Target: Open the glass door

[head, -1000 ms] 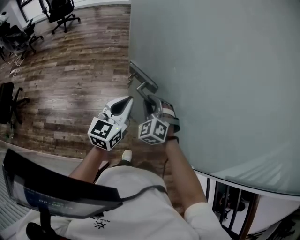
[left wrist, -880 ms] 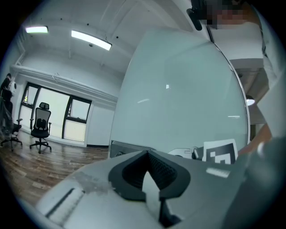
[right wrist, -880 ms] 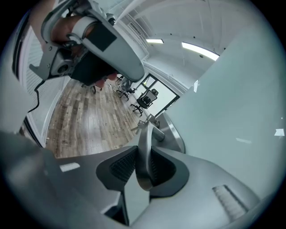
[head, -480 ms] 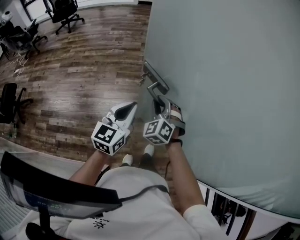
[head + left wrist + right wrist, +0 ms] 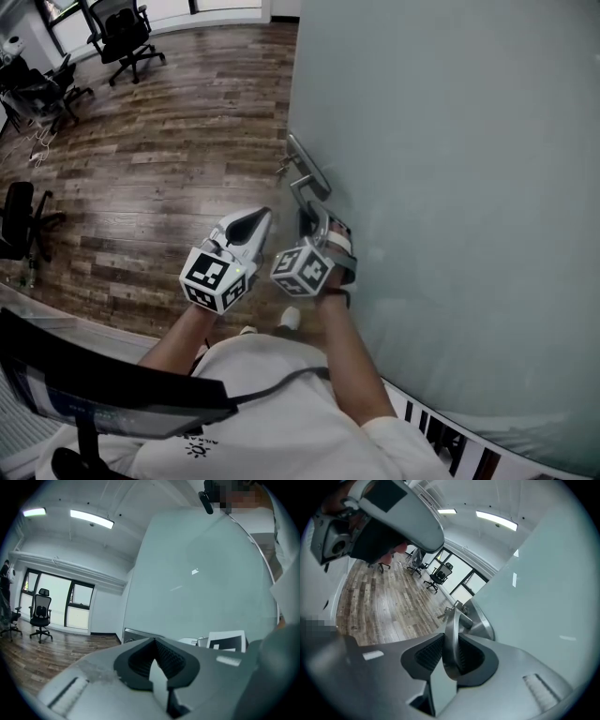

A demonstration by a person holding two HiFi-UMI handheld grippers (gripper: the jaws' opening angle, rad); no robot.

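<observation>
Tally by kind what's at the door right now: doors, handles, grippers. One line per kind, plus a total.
Frosted glass door: 1
Silver metal lever handle: 1
White two-jaw grippers: 2, the left gripper shut and empty, the right gripper shut on the handle
Total: 4

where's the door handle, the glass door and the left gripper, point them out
door handle point(image 5: 451, 634), right gripper view, middle of the lever bar
glass door point(image 5: 450, 187), head view, bare frosted pane
left gripper point(image 5: 257, 219), head view, its front tip
</observation>
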